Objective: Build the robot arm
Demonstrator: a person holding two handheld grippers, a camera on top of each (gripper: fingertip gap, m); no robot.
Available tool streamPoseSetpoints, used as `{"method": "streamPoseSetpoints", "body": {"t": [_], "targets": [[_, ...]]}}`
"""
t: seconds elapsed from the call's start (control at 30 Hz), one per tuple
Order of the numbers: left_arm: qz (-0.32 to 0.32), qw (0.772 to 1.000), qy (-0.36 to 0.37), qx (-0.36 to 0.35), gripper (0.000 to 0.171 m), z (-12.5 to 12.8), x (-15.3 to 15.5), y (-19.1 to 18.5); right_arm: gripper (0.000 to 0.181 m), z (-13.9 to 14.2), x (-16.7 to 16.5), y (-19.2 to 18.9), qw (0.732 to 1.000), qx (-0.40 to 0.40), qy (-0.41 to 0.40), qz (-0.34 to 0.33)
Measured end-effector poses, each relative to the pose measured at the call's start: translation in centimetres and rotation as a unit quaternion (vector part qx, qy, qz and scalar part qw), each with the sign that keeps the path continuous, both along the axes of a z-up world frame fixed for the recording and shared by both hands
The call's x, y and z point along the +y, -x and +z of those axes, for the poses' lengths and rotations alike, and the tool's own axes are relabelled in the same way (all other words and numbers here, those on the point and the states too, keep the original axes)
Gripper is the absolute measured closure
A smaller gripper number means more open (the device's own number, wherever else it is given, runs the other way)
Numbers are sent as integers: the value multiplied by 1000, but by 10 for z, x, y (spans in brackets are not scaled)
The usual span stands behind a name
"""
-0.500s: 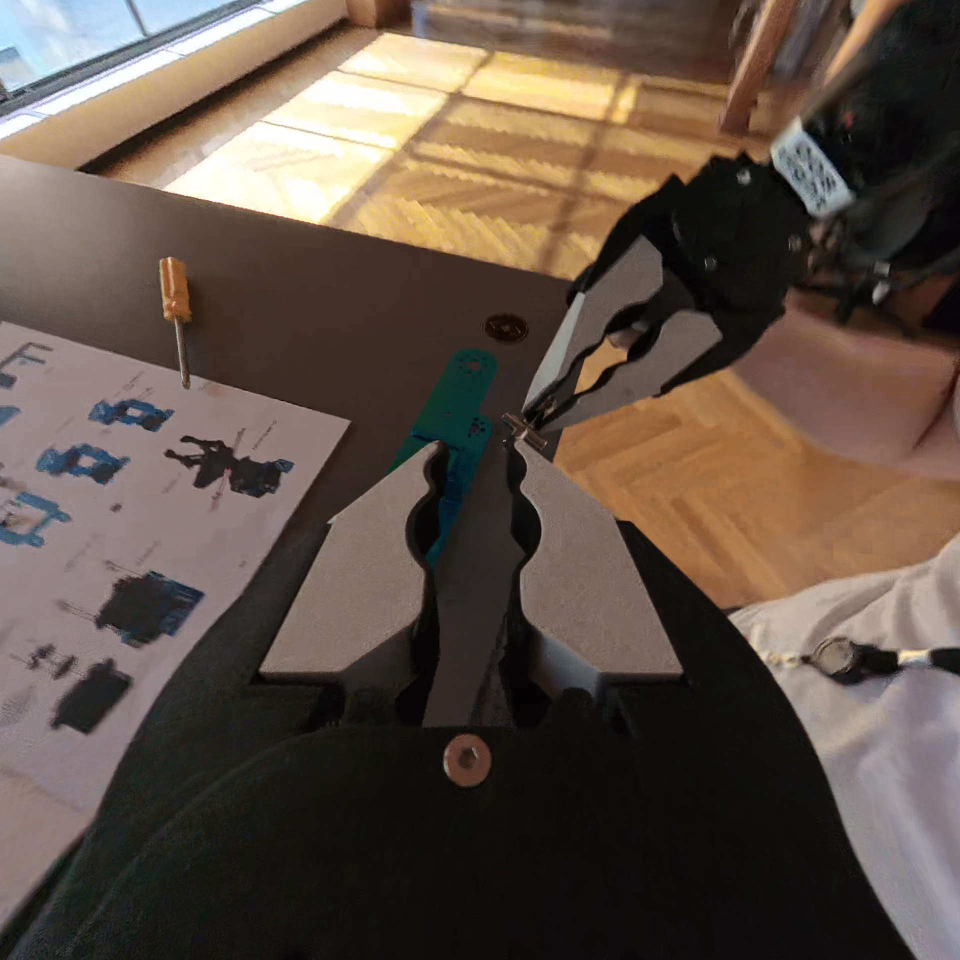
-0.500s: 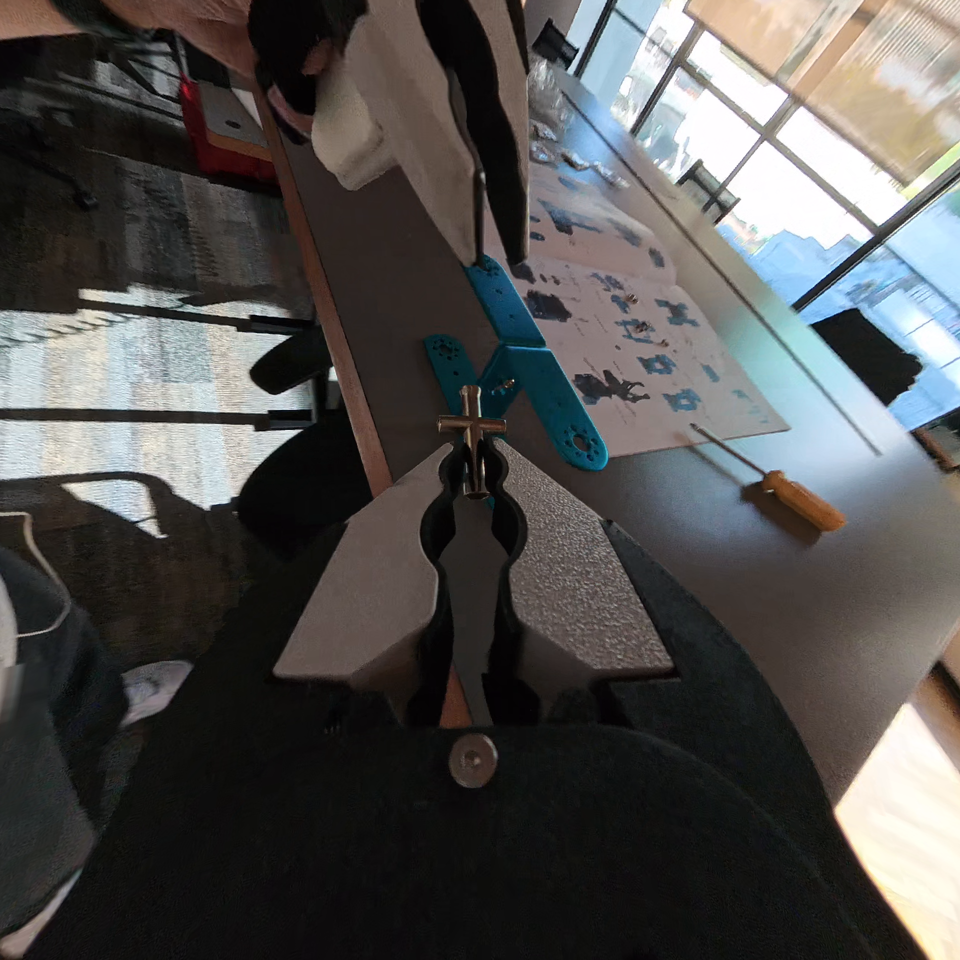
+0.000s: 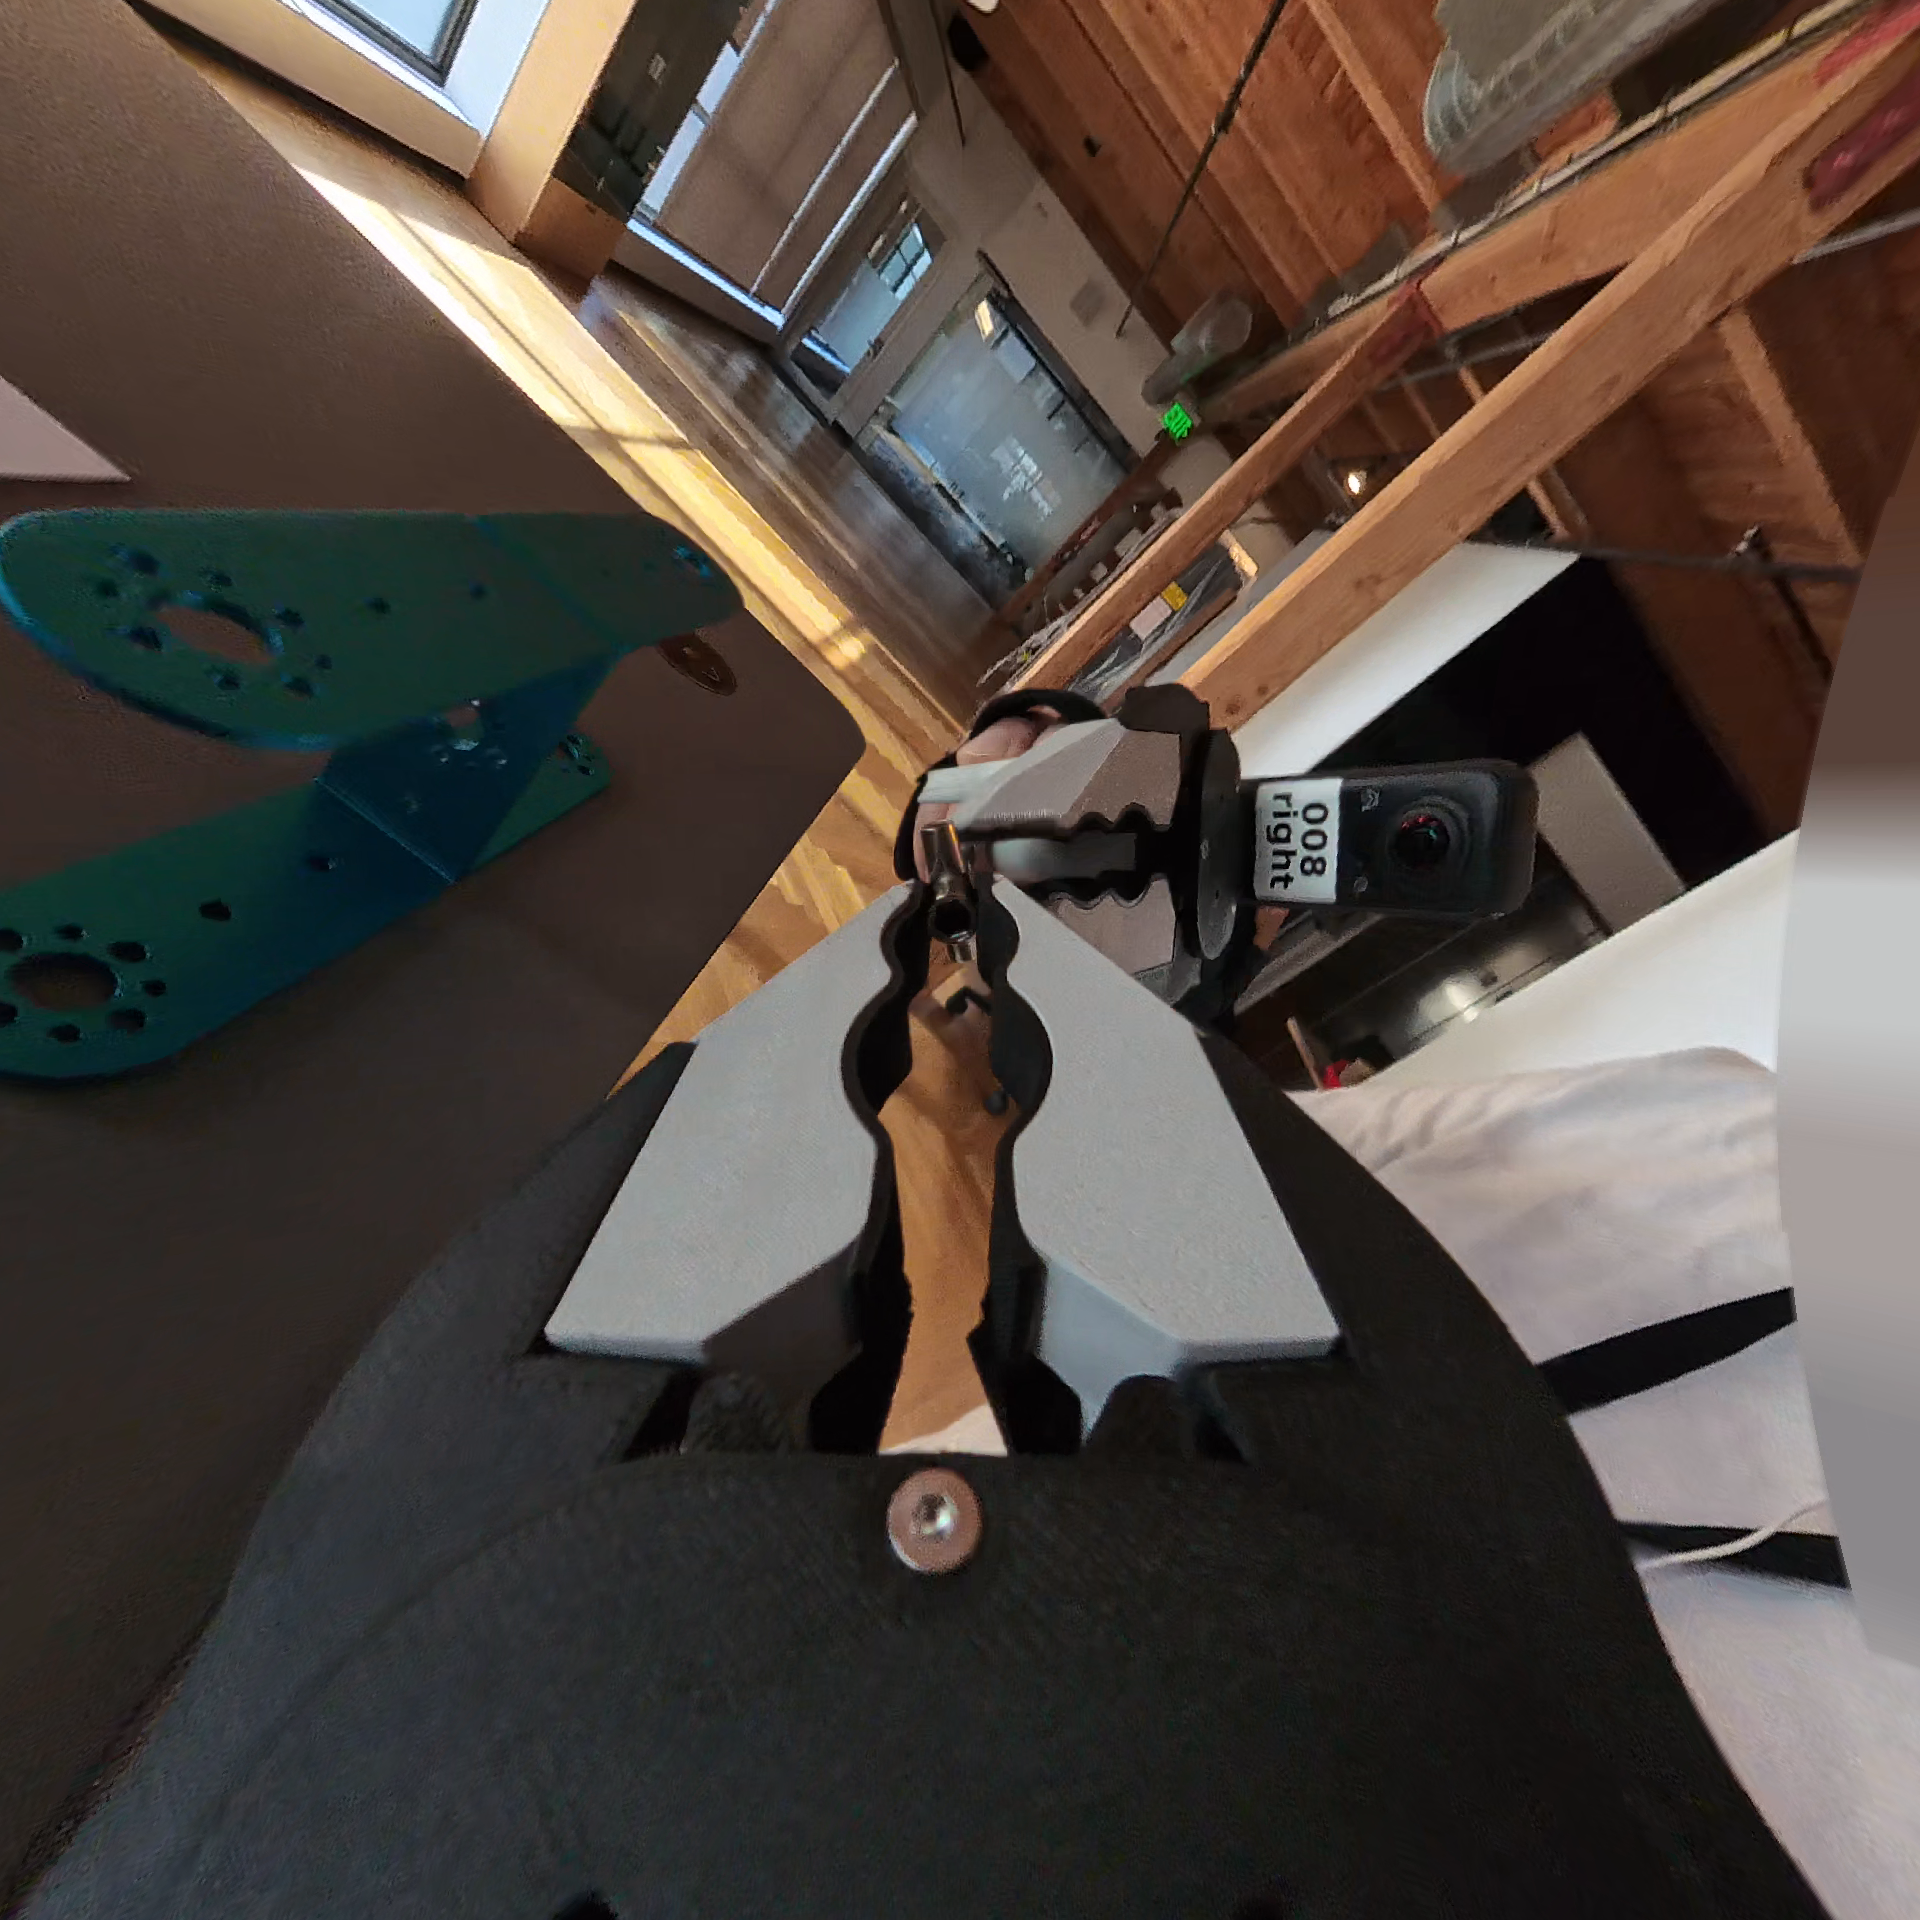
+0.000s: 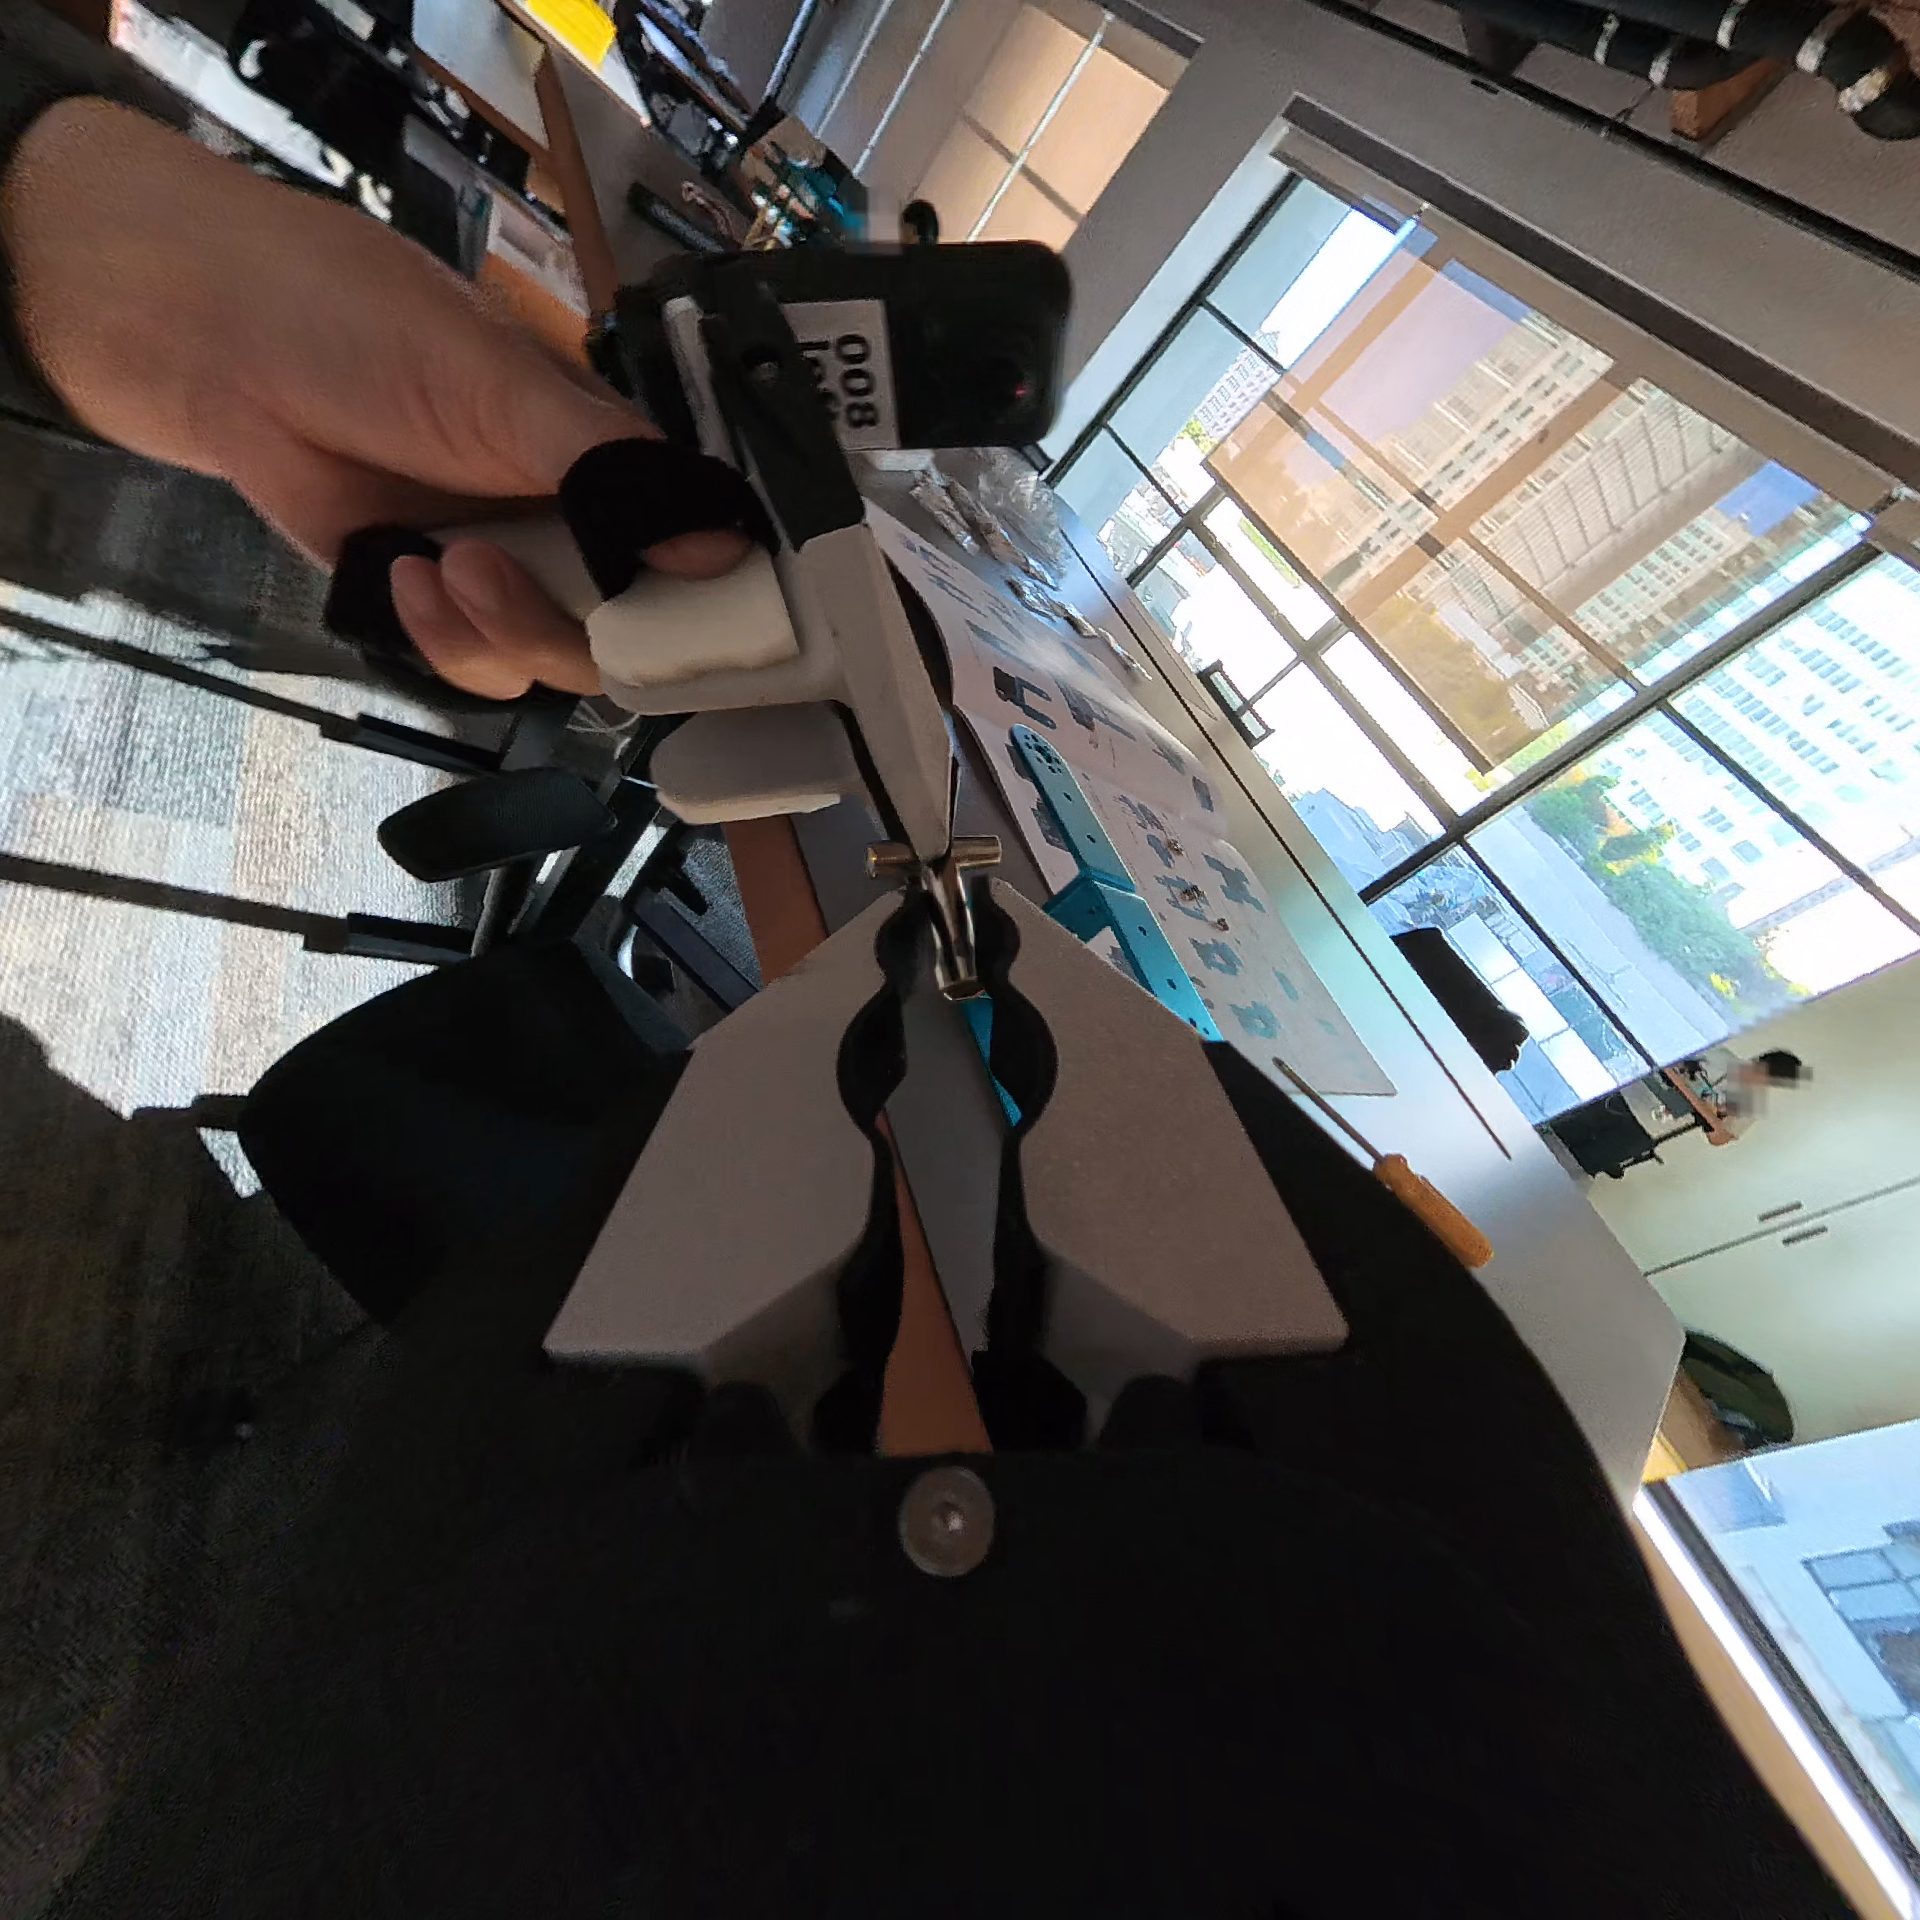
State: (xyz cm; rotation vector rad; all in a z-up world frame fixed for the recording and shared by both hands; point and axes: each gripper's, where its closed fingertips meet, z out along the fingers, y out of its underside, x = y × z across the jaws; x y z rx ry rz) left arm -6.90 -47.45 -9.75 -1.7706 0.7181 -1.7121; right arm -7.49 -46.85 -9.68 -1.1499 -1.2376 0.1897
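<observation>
A small metal T-shaped wrench (image 4: 940, 914) is held off the tabletop's edge, in the air between the two grippers. The right gripper (image 4: 948, 940) is clamped on its shaft, with the crossbar just past the fingertips. In the left wrist view the same wrench (image 3: 951, 902) shows end-on, its hollow socket end lying between the tips of the left gripper (image 3: 951, 928). Those tips are close about the socket, but I cannot tell whether they press on it or stand a little apart. In the right wrist view the left gripper's fingers (image 4: 894, 717) come down from above, held nearly together, and their tips reach the crossbar. A hand (image 4: 312, 416) with black finger loops holds that gripper, and a camera (image 4: 977, 343) with a white label sits on top of it.

Just beside the grippers, on the dark tabletop (image 3: 260, 1195), lies a bent blue-green bracket (image 3: 312, 748) drilled with holes, one flap flat and one raised. In the right wrist view the bracket (image 4: 1101, 883) lies partly behind the right gripper's fingers. Near it is a printed sheet (image 4: 1174, 862) with blue and black figures, and beyond that a screwdriver (image 4: 1392, 1174) with an orange handle, well apart from the grippers. Small silvery parts (image 4: 977, 509) lie at the sheet's far end. A white cloth (image 3: 1558, 1195) shows to the right of the left gripper.
</observation>
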Motion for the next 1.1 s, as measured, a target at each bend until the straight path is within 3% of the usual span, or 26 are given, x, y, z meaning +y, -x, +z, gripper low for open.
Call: {"method": "streamPoseSetpoints", "body": {"t": [0.1, 0.17, 0.23, 0.3, 0.37, 0.4, 0.43, 0.53, 0.6, 0.73, 1.1], "targets": [[30, 999, 25, -26, 165, 0, 4, 2, 145, 2, 11, -10, 996, 52, 25, -62], [44, 997, 30, -53, 165, 6, 5, 6, 146, 1, 10, -17, 990, 102, 67, -76], [54, 995, 28, -82, 166, 14, 4, 10, 148, 4, 4, -19, 959, 217, 174, -48], [57, 994, 19, -89, 165, 15, 2, 11, 151, 14, -3, -23, 881, 366, 298, 11], [59, 993, 12, -99, 165, 16, -1, 10, 153, 28, -10, -27, 760, 502, 399, 100], [59, 993, 17, -103, 165, 15, -2, 9, 159, 29, -11, -27, 713, 536, 434, 125], [52, 992, 23, -110, 166, 15, -5, 7, 162, 24, -12, -23, 692, 544, 456, 129], [35, 993, 32, -111, 166, 14, -12, -1, 163, 13, -16, -11, 713, 521, 457, 109], [28, 993, 28, -111, 166, 14, -15, -5, 162, 12, -15, -10, 707, 528, 462, 93], [41, 991, 13, -127, 166, 19, -14, -9, 173, 18, -14, -13, 674, 582, 445, 94], [27, 991, 34, -124, 166, 8, -6, -4, 174, 8, -6, -8, 592, 651, 462, 112]]}}
